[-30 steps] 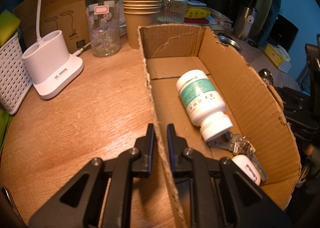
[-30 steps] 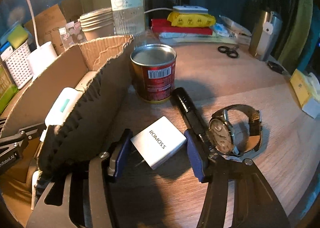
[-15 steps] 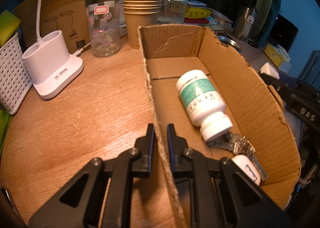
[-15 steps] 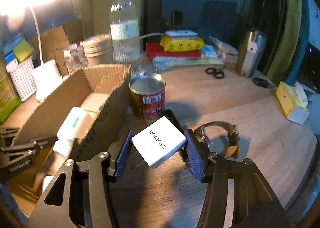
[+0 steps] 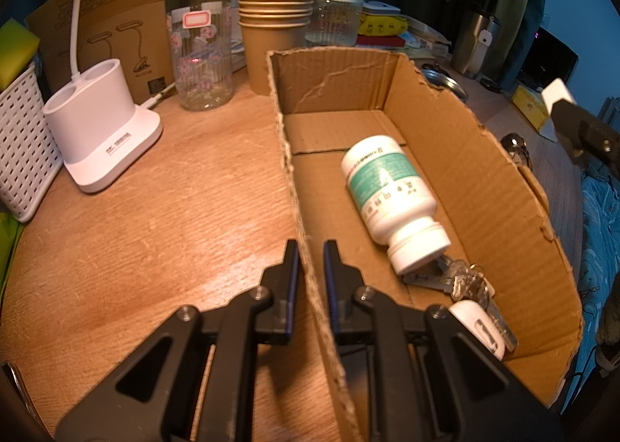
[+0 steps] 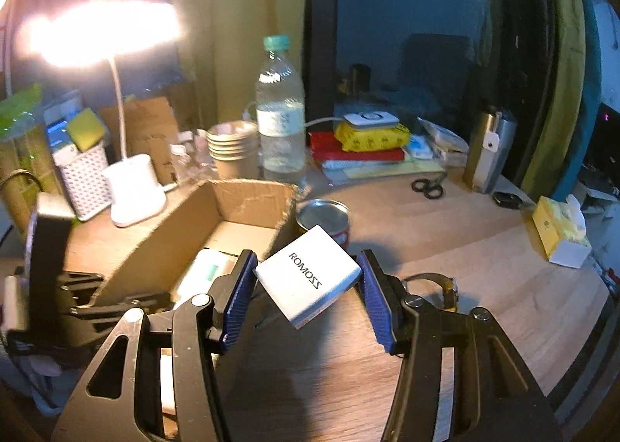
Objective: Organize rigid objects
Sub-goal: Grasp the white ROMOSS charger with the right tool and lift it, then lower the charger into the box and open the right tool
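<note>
The white charger block (image 6: 310,279), marked ROMOSS, sits clear of the tabletop (image 6: 465,256) between the fingers (image 6: 236,298) of the right gripper (image 6: 308,296). It is held corner to corner, tilted, with each blue pad pressing an opposite edge. That diagonal hold looks workable for a light, hard-sided block, though it leaves little contact area, so a slip is possible if the grip is jolted. The block hangs just beside the near wall of the cardboard box (image 6: 248,205), above the tabletop rather than over the box floor; judged from this, the step in hand is carrying it across for a drop inside.

The box (image 5: 484,178) already holds a white pill bottle (image 5: 391,198) lying on its side, a bunch of keys (image 5: 461,279) touching its cap, and a small white fob (image 5: 478,325) beside them. The far end of the floor is bare and would suit the block.

The left gripper (image 5: 310,279) is clamped on the box's left wall, one finger outside and one inside, evidently to steady the light box against knocks.

Left out on the tabletop: a red tin (image 6: 327,217) and a wristwatch (image 6: 441,283).
</note>
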